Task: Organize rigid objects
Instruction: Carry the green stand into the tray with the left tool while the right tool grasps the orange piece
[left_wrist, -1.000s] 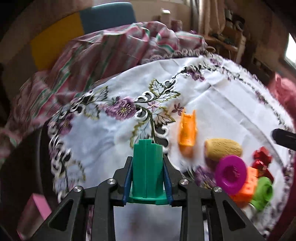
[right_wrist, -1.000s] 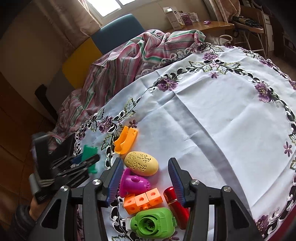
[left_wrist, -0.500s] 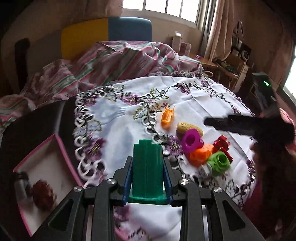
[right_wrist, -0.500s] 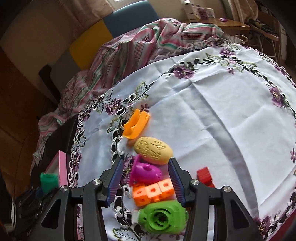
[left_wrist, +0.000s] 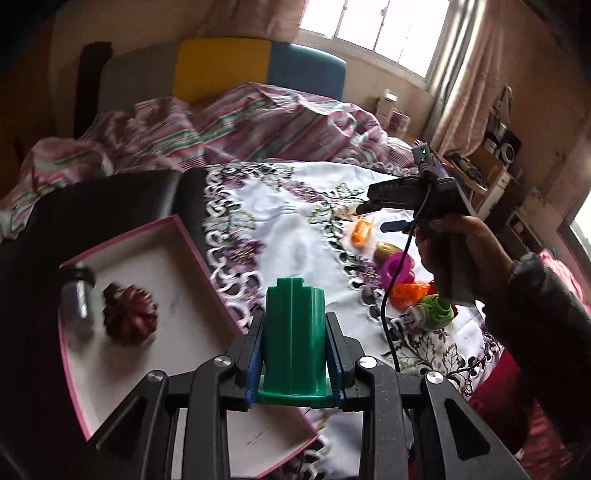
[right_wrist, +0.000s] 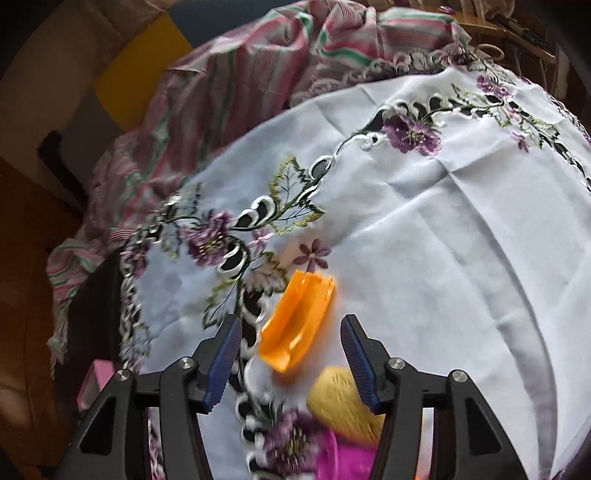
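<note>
1. The left gripper (left_wrist: 295, 354) is clenched on a green plastic block (left_wrist: 294, 339), a ribbed, tapered piece standing upright between the blue pads, which press on its two sides.
2. Beyond and to the left of that block, a shallow pink-rimmed tray (left_wrist: 122, 240) with a white floor lies on a dark surface beside the table.
3. In the tray lie a dark red ribbed ball (left_wrist: 129, 319) and, just left of it, a small bottle with a black cap (left_wrist: 77, 295); the two are close, and blur hides whether they touch.
4. The right gripper (right_wrist: 291, 362) has its jaws opening; nothing is pressed between the pads.
5. An orange scoop-shaped piece (right_wrist: 297, 325) lies on the embroidered white tablecloth (right_wrist: 461, 258), in line with the gap of the right jaws and a little past the fingertips, touching neither pad.
6. Just below it lies a yellow textured egg-shaped toy (right_wrist: 340, 402), partly behind the right-hand finger, and a magenta piece (right_wrist: 351, 458) sits at the lower edge.
7. In the left wrist view the person's right hand (left_wrist: 454, 254) holds the right gripper above the toy cluster: the orange scoop, the yellow egg, a magenta ring (left_wrist: 397, 267), an orange block (left_wrist: 408, 293) and a light green round piece (left_wrist: 437, 312), lying close together near the table's edge.
8. A striped pink and green cloth (left_wrist: 240, 125) is bunched behind the table.
</note>
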